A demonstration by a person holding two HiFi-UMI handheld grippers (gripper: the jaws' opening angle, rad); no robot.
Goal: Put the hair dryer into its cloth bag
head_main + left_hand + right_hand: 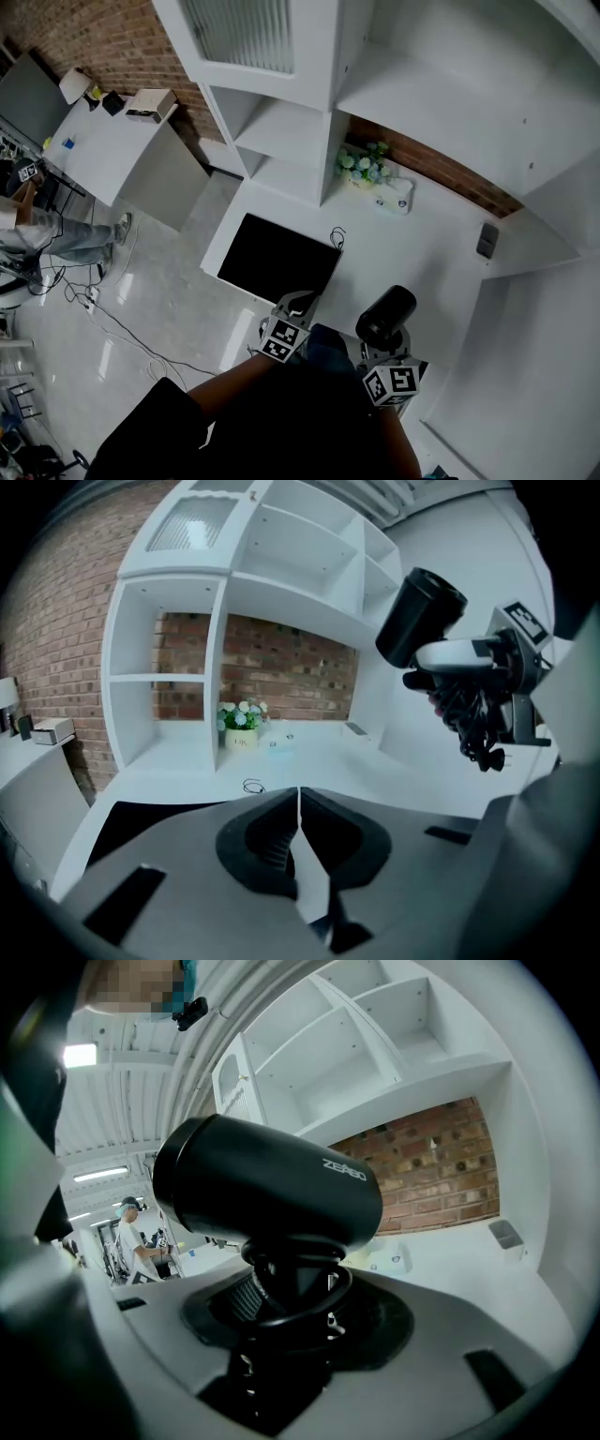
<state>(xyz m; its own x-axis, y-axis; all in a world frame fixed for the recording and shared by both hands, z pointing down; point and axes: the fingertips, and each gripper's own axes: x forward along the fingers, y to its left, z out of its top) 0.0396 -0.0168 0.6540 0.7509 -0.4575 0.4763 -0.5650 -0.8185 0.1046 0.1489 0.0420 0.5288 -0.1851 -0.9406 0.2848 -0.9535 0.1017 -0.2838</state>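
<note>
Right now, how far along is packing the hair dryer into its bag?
Done: the right gripper grips the hair dryer by its handle, clear of the table. In hand: it is held up near the black cloth bag, which lies flat on the table. Left: the left gripper, shut and empty, hasn't taken the bag, and the dryer isn't inside.
</note>
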